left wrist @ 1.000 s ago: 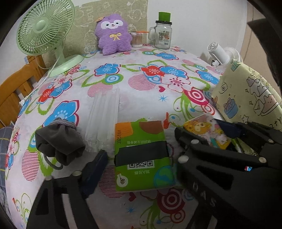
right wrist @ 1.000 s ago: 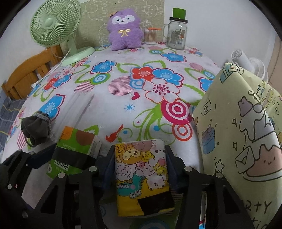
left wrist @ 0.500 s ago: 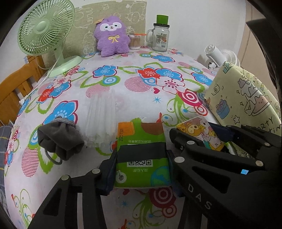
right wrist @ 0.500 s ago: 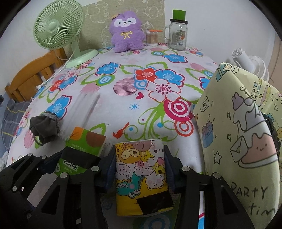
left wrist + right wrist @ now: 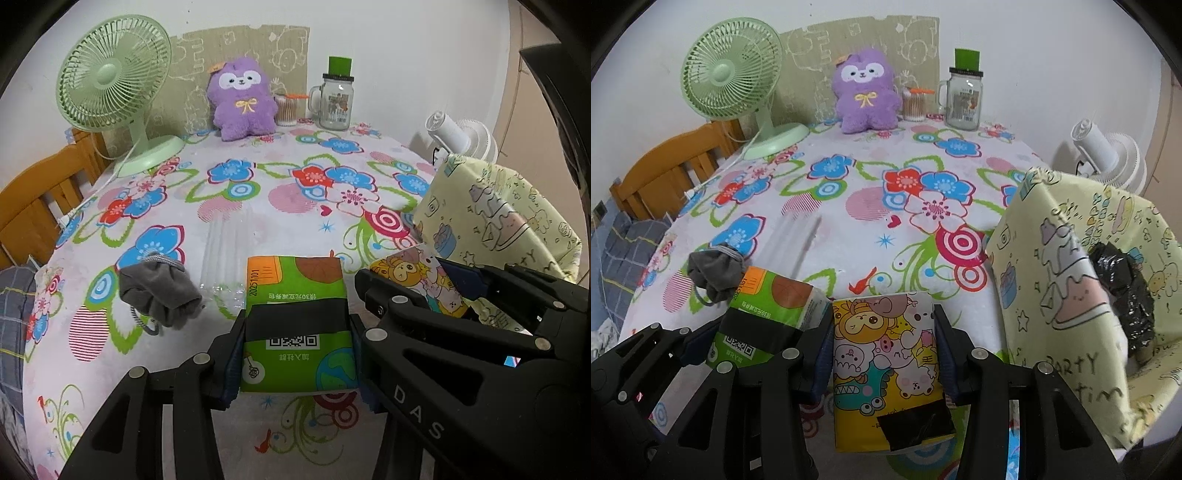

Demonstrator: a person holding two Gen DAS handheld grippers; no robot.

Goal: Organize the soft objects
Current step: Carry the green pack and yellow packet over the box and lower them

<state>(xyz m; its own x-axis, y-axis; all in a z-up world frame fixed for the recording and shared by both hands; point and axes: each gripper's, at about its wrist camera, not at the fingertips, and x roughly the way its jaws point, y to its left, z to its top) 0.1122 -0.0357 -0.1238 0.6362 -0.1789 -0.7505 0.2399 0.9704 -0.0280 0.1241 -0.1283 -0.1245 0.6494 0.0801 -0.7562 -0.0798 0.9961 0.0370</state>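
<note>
My left gripper (image 5: 295, 354) is shut on a green tissue pack (image 5: 297, 325) with a black band, held just above the flowered tablecloth (image 5: 258, 206). My right gripper (image 5: 884, 354) is shut on a yellow cartoon tissue pack (image 5: 886, 354), lifted beside the green pack (image 5: 764, 317). A grey rolled sock (image 5: 157, 291) lies on the cloth to the left; it also shows in the right wrist view (image 5: 714, 271). A purple plush toy (image 5: 240, 99) sits at the table's far edge. A yellow cartoon gift bag (image 5: 1082, 280) stands open at the right, with black plastic (image 5: 1126, 288) inside.
A green desk fan (image 5: 110, 85) stands at the far left. A glass mug jar (image 5: 334, 101) and a cotton swab tub (image 5: 286, 110) stand by the plush. A white fan (image 5: 1108, 155) is behind the bag. A wooden chair (image 5: 33, 199) is at the left.
My left gripper closed around the green tissue pack and lifted it. Both grippers pulled back and up slightly, so the table looks further away.
</note>
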